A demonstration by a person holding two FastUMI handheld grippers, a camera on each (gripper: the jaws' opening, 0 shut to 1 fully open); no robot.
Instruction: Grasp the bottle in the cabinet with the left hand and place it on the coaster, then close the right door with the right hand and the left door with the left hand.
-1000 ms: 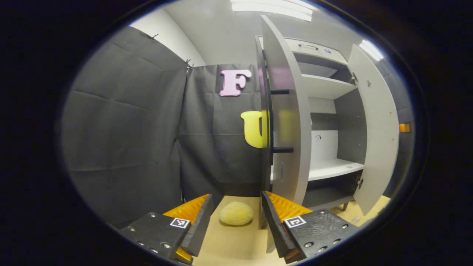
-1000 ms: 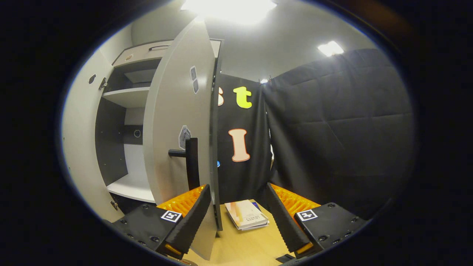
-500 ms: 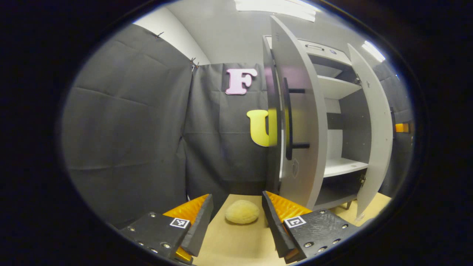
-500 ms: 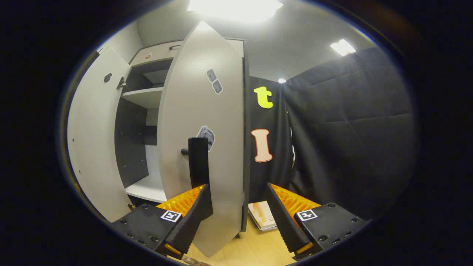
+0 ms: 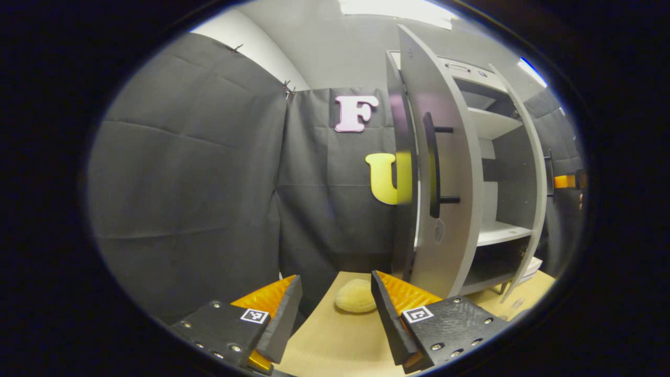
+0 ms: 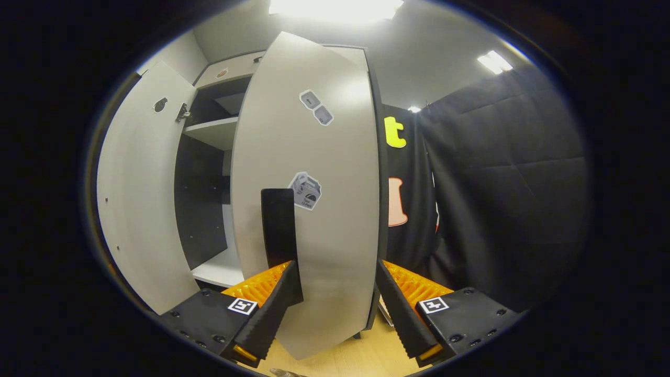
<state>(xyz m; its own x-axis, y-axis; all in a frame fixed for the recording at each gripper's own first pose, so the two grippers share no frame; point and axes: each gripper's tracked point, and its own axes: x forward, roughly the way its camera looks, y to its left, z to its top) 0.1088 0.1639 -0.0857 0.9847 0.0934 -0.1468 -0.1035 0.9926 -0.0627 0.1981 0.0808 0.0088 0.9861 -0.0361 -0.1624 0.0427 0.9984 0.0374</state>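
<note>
Doors half swung, both claws empty

Cabinet [image 5: 487, 173] stands at three o'clock in the left gripper view, its two doors partly open with pale shelves between them. The left door [image 5: 445, 167] faces the camera edge-on near centre, a dark bar handle [image 5: 433, 157] running down it. The left claw [image 5: 335, 319] hangs at six o'clock with its fingers spread wide, nothing between them, above the tan bench [image 5: 335, 345]. A rounded yellow sponge-like lump [image 5: 355, 302] lies on the bench just beyond the fingers, at the foot of the left door. The right door [image 5: 534, 173] shows as a thin curved edge at three o'clock.

In the right gripper view the right door [image 6: 314, 199] fills the centre, its outer face carrying small stickers [image 6: 305, 191] and a dark handle [image 6: 279, 228]. The right claw [image 6: 337, 314] sits wide at six o'clock, the door's lower part seen between its fingers; whether either finger touches the door I cannot tell. The left door [image 6: 141, 193] stands open at nine o'clock. I cannot tell where the bottle or coaster is.
</note>
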